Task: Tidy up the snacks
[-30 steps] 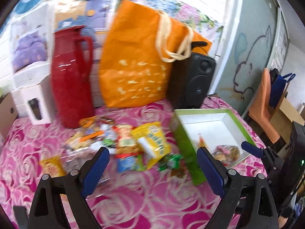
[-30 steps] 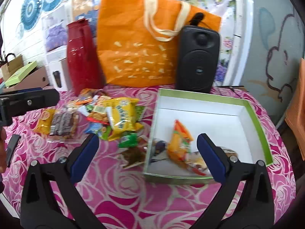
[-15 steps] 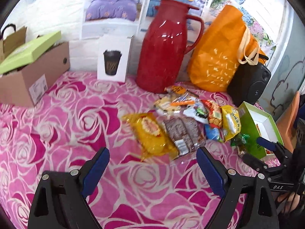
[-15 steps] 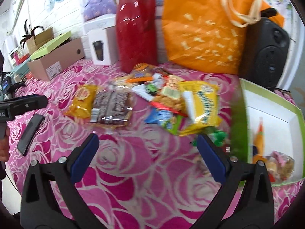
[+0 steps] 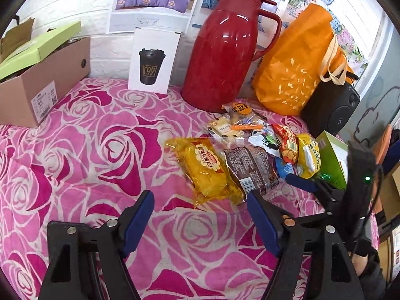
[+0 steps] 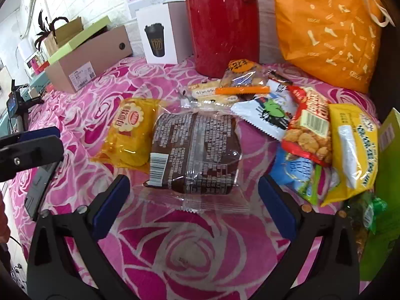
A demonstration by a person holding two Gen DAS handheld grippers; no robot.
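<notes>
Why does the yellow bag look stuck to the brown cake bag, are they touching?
Touching. In the right wrist view the brown cake bag has its left edge lying over the yellow bag, with no tablecloth showing between.

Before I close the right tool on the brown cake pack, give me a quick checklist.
1. Right tool open: ok, jaws wide.
2. Brown pack between the fingers: ok, centred just ahead of the tips.
3. Pack free of other snacks: not ok, its left edge touches or overlaps the yellow pack.
4. Left tool clear: ok, open and empty, off to the left.
5. Green box reachable: cannot tell, only its wall shows at the right edge.
</notes>
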